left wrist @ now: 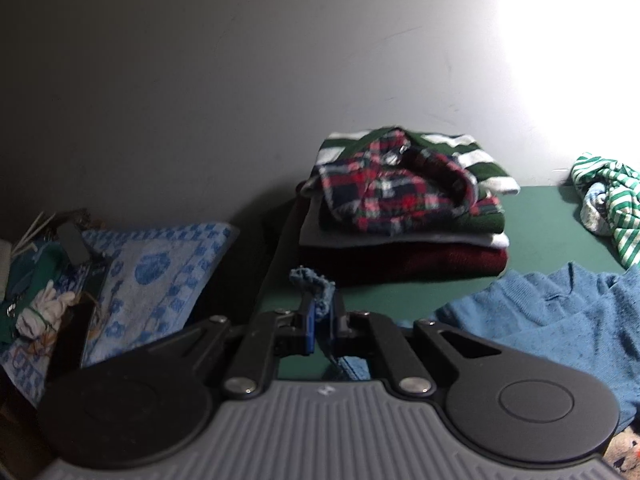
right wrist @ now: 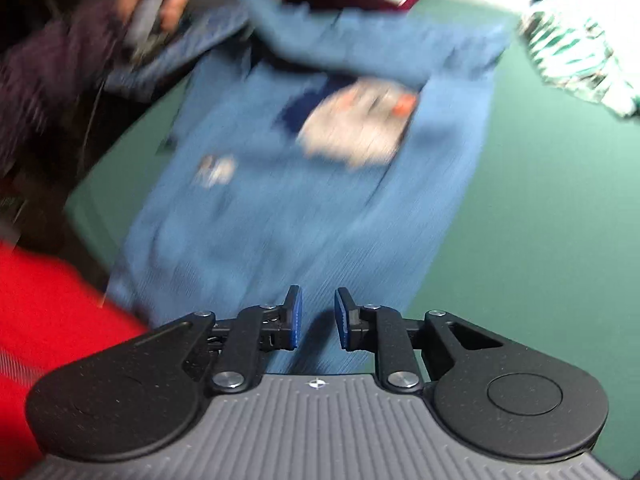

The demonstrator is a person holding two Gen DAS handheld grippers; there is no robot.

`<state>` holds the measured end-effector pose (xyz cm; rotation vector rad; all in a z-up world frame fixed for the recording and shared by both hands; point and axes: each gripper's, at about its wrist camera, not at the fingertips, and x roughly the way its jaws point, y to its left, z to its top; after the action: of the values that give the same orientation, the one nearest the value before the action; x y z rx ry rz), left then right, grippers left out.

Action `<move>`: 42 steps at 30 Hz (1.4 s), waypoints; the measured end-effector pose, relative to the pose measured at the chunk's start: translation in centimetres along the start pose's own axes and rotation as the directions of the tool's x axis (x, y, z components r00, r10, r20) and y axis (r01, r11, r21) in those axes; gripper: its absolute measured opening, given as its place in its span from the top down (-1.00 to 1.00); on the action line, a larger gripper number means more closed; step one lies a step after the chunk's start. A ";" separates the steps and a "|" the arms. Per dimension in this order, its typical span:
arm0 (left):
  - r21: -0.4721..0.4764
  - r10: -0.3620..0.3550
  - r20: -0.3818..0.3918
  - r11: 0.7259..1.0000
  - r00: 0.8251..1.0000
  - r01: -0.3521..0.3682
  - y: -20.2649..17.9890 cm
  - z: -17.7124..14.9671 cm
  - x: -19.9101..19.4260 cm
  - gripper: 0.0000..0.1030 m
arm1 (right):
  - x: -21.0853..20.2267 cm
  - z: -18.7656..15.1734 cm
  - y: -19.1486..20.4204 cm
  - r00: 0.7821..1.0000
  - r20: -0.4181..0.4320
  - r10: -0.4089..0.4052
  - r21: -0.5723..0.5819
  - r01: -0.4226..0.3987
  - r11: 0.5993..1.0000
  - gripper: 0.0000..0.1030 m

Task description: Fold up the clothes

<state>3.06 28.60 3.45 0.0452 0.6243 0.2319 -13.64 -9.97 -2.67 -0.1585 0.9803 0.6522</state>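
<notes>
A light blue knit sweater (right wrist: 320, 184) with a pale picture on its front lies spread on the green table (right wrist: 540, 240). In the left wrist view my left gripper (left wrist: 320, 312) is shut on a bunched edge of this blue sweater (left wrist: 560, 320), lifted above the table, with cloth poking out past the fingertips. In the blurred right wrist view my right gripper (right wrist: 318, 312) is open and empty, just above the sweater's near hem. The person's left hand on the other gripper (right wrist: 156, 12) shows at the top left.
A stack of folded clothes (left wrist: 404, 216), plaid shirt on top, stands against the grey wall. A crumpled green-striped garment (left wrist: 608, 208) lies at the right; it also shows in the right wrist view (right wrist: 580, 52). A blue patterned towel (left wrist: 160, 276) lies left. Something red (right wrist: 48, 320) is near left.
</notes>
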 end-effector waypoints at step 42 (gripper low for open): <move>-0.151 0.063 -0.128 0.985 0.990 -0.082 1.1 -9.2 2.7 0.95 | 13.0 21.4 -17.5 0.935 0.130 -0.330 0.339 0.271 0.901 0.55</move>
<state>-0.44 30.05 -5.38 -0.0973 0.7256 0.3557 16.84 -9.53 -3.98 0.0356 0.8446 0.2127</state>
